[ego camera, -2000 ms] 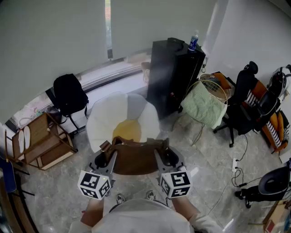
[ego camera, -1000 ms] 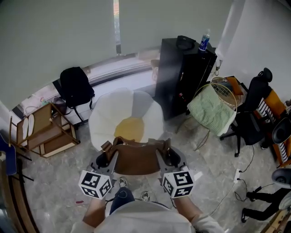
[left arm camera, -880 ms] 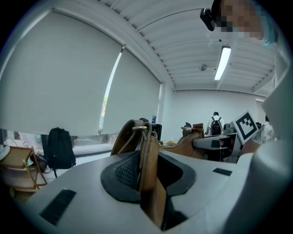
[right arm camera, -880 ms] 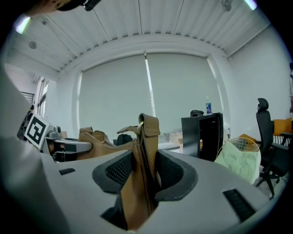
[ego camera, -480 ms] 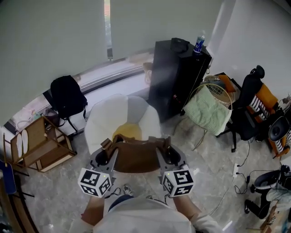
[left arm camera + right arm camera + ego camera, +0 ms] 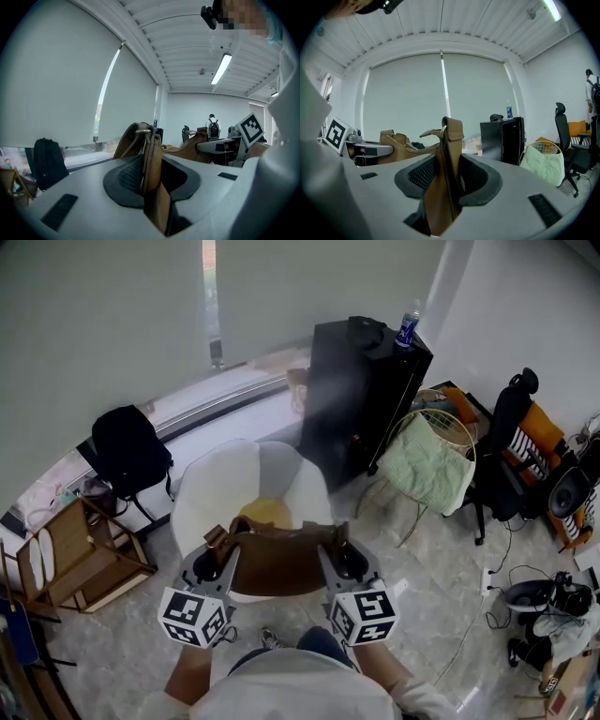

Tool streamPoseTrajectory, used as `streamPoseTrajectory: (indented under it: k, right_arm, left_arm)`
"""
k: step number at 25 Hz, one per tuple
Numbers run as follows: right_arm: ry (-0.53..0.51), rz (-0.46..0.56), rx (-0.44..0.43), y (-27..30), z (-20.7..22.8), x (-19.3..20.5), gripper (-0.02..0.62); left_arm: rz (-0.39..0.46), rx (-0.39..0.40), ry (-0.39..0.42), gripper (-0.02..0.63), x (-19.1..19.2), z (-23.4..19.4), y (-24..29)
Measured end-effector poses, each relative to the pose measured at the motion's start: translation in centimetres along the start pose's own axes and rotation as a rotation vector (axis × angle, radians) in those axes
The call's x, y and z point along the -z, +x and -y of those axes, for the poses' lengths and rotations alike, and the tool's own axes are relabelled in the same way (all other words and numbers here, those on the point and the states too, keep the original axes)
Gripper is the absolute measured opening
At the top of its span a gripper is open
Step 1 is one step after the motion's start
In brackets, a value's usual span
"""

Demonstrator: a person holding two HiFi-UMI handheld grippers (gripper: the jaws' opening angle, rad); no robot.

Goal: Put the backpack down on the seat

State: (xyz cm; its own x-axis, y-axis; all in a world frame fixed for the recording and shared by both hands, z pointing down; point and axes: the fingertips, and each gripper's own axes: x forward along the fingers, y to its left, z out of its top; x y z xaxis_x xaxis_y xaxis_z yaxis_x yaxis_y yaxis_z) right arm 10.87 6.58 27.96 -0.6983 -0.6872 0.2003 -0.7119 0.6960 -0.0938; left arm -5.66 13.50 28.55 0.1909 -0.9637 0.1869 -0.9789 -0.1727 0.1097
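**Over the near edge of the seat (image 6: 217, 486): brown backpack (image 6: 281, 562) clamped from both sides**

Low in the middle of the head view, I have the brown backpack slung between my two grippers. My left gripper (image 6: 214, 566) has its jaws closed on a leather strap end (image 6: 151, 159) with a metal ring, at the bag's left side. My right gripper (image 6: 345, 564) pinches the matching strap tab (image 6: 449, 154) at the bag's right side.

The bag overlaps the near edge of the white, petal-shaped seat and part of its yellow centre cushion (image 6: 267, 512). I cannot tell whether it touches the seat.

To the upper right of the seat stands a black cabinet (image 6: 356, 395) with a water bottle (image 6: 406, 324) on top. A black backpack (image 6: 127, 451) leans by the window at the left, and a wooden rack (image 6: 84, 549) sits below it in the frame.
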Motion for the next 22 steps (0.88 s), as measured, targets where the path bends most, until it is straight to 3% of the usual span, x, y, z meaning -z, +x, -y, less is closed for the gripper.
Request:
streamPoseTrajectory:
  k: [9,22]
  right_arm:
    - [-0.005,-0.017,-0.046,2.5,4.3,-1.1,0.176]
    - [-0.037,-0.015,-0.177,6.2,10.7,-2.9,0.176]
  left_arm:
    - [-0.004,-0.037,-0.022,0.104,-0.7,0.9,4.2]
    - [0.031,-0.168,-0.05,0.104,-1.8,2.8,10.0]
